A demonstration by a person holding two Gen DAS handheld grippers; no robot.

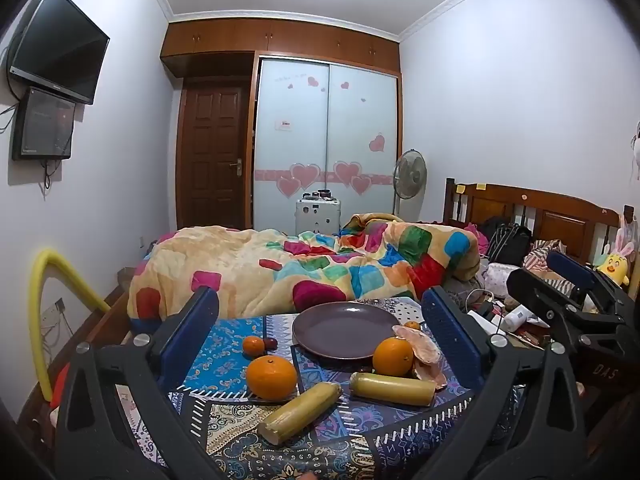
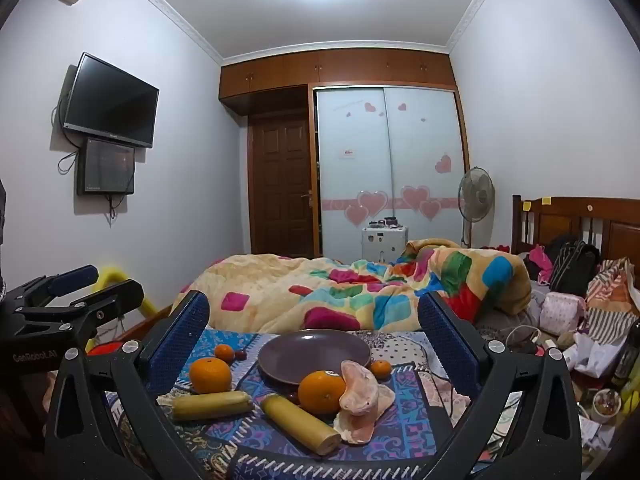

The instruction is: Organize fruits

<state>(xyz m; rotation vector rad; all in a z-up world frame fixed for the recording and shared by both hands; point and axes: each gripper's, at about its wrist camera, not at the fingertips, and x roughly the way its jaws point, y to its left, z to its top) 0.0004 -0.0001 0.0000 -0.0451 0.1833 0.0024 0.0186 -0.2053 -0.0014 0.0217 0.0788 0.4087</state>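
An empty purple plate (image 1: 343,330) (image 2: 314,355) sits on a patterned cloth. Two large oranges (image 1: 271,377) (image 1: 393,356) lie in front of it, with two yellowish stick pieces (image 1: 299,412) (image 1: 393,388). A peeled pomelo piece (image 2: 359,394) lies right of one orange (image 2: 322,392). Small tangerines (image 1: 253,346) (image 2: 381,369) and dark grapes (image 1: 271,343) lie beside the plate. My left gripper (image 1: 320,308) is open and empty above the fruit. My right gripper (image 2: 314,308) is open and empty too.
The cloth (image 1: 224,344) lies on a bed with a colourful quilt (image 1: 304,264) behind. Clutter, cables and bags (image 2: 568,336) are at the right. A yellow foam tube (image 1: 40,320) stands at the left. The other gripper shows at each view's edge (image 1: 568,304) (image 2: 60,304).
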